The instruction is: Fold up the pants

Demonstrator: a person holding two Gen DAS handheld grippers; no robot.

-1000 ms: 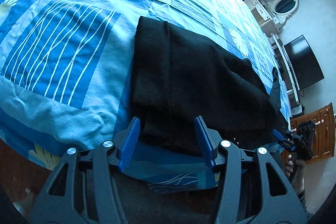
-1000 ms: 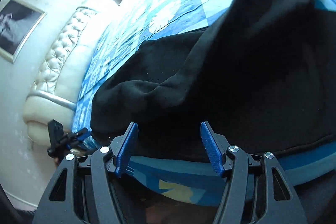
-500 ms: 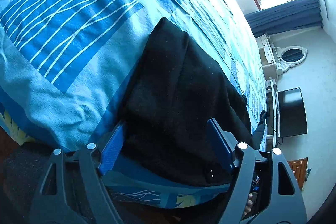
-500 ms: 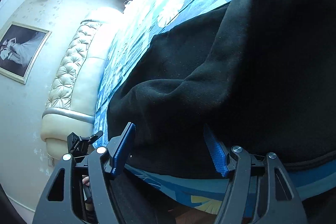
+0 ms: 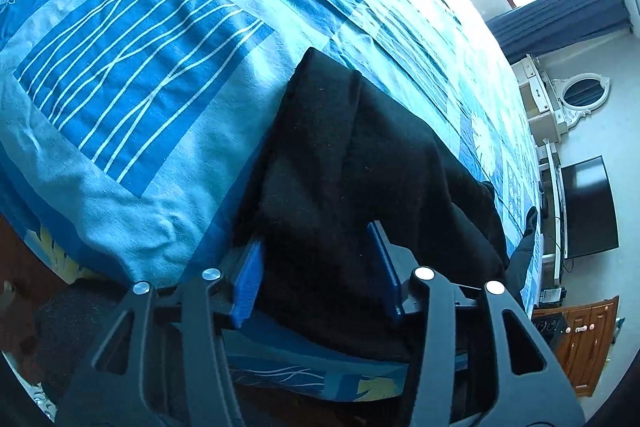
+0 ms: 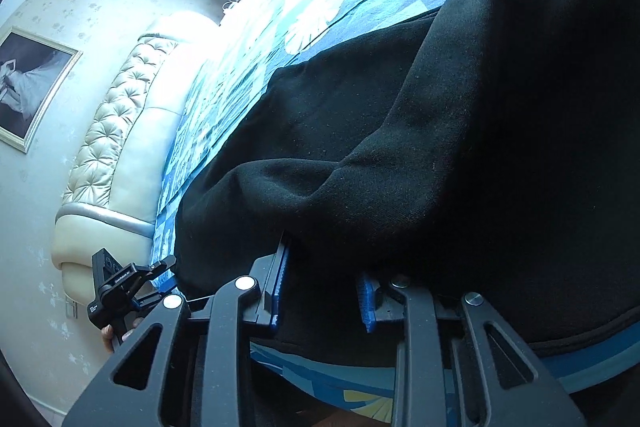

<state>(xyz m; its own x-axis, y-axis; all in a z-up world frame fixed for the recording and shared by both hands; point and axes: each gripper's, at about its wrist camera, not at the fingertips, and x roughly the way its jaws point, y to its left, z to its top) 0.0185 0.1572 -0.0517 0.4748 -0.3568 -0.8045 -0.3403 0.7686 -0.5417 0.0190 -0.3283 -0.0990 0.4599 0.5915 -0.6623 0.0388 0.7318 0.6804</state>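
- The bed [image 5: 132, 115], with its blue patterned cover of white branching lines, fills the left of the left wrist view.
- The pants [image 5: 360, 163], black and thick, lie on that cover near the bed's near edge, one layer doubled over another; the narrow end reaches away up the bed.
- The left gripper [image 5: 318, 273] is at the pants' near edge. Its jaws are closing, half wide, with the black cloth between the blue fingers [image 5: 249, 283]; whether the pads press on it I cannot tell.
- A dark screen [image 5: 588, 207] and a wooden cabinet [image 5: 580, 343] stand at the far right of that view.
- In the right wrist view, a padded cream headboard [image 6: 116, 131] curves at the left.
- The other gripper shows small below it, held in a hand [image 6: 114, 335].
- The right gripper [image 6: 322, 291] is closing, its jaws narrow, a thick bunched fold of the pants between them and draped over them.
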